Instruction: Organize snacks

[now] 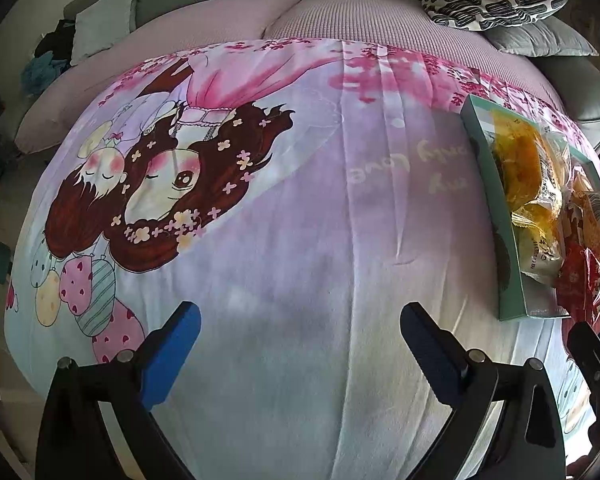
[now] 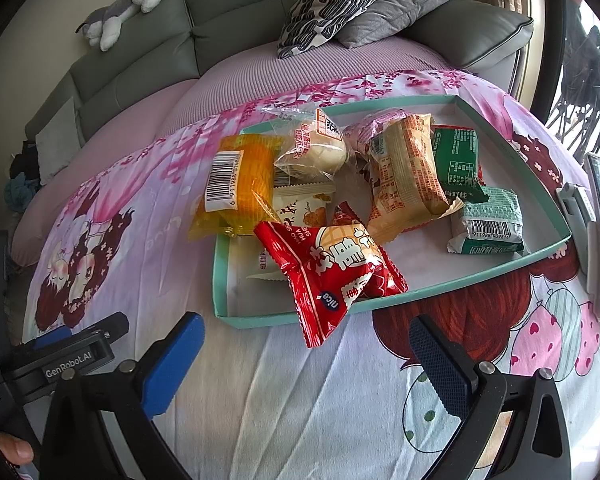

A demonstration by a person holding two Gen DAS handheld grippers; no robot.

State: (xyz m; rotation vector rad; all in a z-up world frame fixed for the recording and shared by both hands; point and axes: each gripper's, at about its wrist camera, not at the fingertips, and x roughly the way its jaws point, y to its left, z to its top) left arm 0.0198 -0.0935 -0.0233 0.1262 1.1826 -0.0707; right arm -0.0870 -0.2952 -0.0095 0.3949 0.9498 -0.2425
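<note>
Left wrist: left gripper [image 1: 300, 332] wide open, empty, over bare cartoon sheet [image 1: 284, 208]; teal tray [image 1: 510, 280] at right edge. Right wrist: right gripper [image 2: 306, 344] wide open, empty; red snack packet [image 2: 328, 268] overhangs the tray's [image 2: 428, 288] near rim, centre frame. Suggest pinching its near crimped end and lifting clear of the rim.

Home living room: sofa [image 2: 148, 52], cushions [image 2: 332, 4], cartoon blanket [image 1: 284, 208].

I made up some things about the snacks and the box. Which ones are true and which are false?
1. The red snack bag hangs over the edge of the teal box. True.
2. The right tool is squeezing a snack. False: it is open and holds nothing.
3. Two green packets lie in the box. True.
4. The left tool is shut. False: it is open.
</note>
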